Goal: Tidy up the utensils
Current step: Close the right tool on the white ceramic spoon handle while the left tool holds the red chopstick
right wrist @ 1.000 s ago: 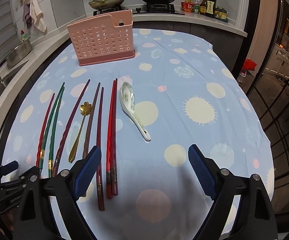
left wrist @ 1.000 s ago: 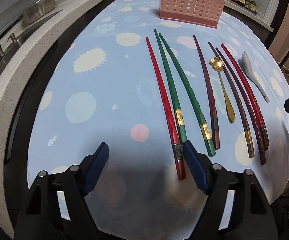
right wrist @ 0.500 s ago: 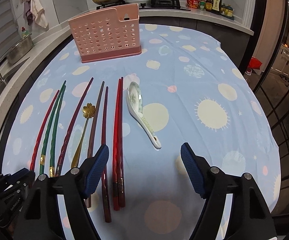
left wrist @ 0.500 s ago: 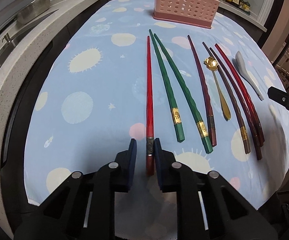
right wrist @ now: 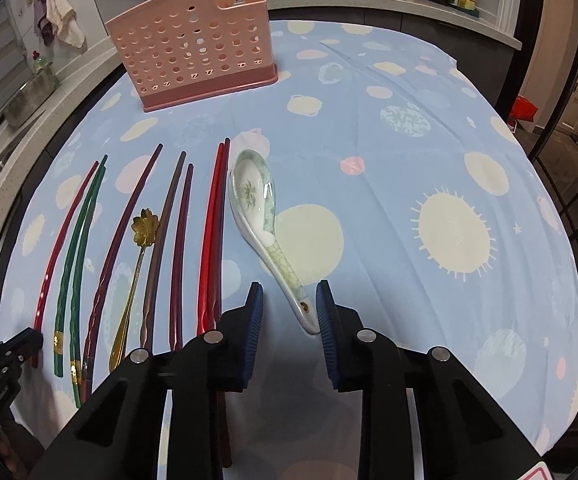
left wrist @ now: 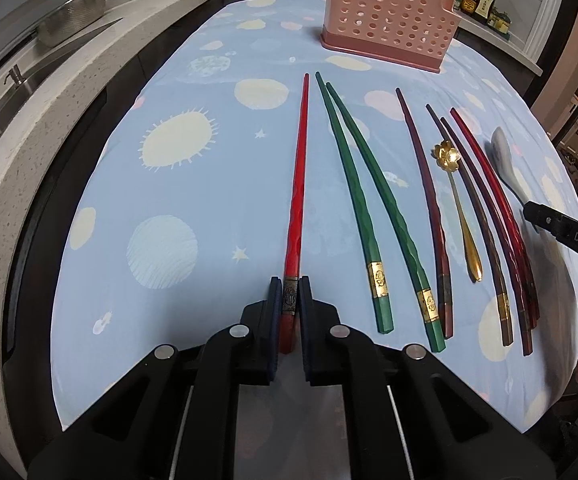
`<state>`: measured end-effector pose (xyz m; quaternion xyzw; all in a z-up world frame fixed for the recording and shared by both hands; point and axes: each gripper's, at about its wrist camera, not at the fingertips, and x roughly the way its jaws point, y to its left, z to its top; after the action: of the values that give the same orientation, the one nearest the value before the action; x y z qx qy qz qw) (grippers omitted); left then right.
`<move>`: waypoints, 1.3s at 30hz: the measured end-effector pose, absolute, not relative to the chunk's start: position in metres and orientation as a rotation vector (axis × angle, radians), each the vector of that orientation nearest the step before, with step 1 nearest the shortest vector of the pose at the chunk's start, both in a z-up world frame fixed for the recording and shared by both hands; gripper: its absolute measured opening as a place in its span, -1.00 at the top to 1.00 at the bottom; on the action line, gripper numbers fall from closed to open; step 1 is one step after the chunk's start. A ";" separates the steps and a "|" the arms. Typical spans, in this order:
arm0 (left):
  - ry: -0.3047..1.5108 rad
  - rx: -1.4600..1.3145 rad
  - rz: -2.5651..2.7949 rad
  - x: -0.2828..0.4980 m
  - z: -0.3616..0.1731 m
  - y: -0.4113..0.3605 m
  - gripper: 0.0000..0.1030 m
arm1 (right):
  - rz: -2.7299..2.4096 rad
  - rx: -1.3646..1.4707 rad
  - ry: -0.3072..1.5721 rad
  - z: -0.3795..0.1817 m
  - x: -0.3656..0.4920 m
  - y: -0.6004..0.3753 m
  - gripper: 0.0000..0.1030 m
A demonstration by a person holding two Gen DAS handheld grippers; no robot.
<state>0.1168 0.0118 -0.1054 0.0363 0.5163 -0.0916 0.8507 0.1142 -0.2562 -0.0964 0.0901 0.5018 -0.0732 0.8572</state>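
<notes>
While the left gripper (left wrist: pixel 289 300) clamps its blue pads on the banded thick end of the bright red chopstick (left wrist: pixel 298 200), having just been closing on it, that chopstick lies on the blue spotted tablecloth (left wrist: pixel 169 184) at the left end of the row of utensils. Beside it lie two green chopsticks (left wrist: pixel 363 216), a dark red chopstick (left wrist: pixel 425 192), the gold flower spoon (left wrist: pixel 455 200) and further brown and red chopsticks (left wrist: pixel 485 216). The right gripper (right wrist: pixel 289 304) has just been closing around the handle end of the white ceramic spoon (right wrist: pixel 261 216); the handle touches or nearly touches the right pad, a gap remains on the left, and the spoon rests on the cloth just right of the red pair (right wrist: pixel 213 232). The pink perforated holder (right wrist: pixel 193 40) stands upright at the far side, well apart from the row.
</notes>
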 end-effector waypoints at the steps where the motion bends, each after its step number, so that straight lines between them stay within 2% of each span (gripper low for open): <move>1: 1.087 0.076 -0.193 0.117 -0.106 0.012 0.84 | -0.152 0.190 1.056 -0.098 0.115 -0.256 0.61; 12: 1.085 0.057 -0.202 0.120 -0.101 0.012 0.84 | -0.115 0.199 1.047 -0.094 0.113 -0.254 0.83; 22: 1.027 0.028 -0.221 0.113 -0.073 0.013 0.85 | -0.087 0.217 0.989 -0.064 0.094 -0.247 0.99; 31: 0.981 0.006 -0.232 0.108 -0.054 0.014 0.86 | -0.072 0.208 0.989 -0.061 0.089 -0.247 0.98; 35: 1.002 0.011 -0.229 0.107 -0.061 0.014 0.86 | -0.100 0.207 0.987 -0.068 0.087 -0.252 0.56; 39: 1.022 0.017 -0.227 0.108 -0.068 0.012 0.86 | -0.108 0.238 0.970 -0.067 0.092 -0.264 0.51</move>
<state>0.1077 0.0121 -0.0679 0.0082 0.4880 -0.1082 0.8661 0.0919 -0.2636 -0.0666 0.1143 0.4649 -0.0519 0.8764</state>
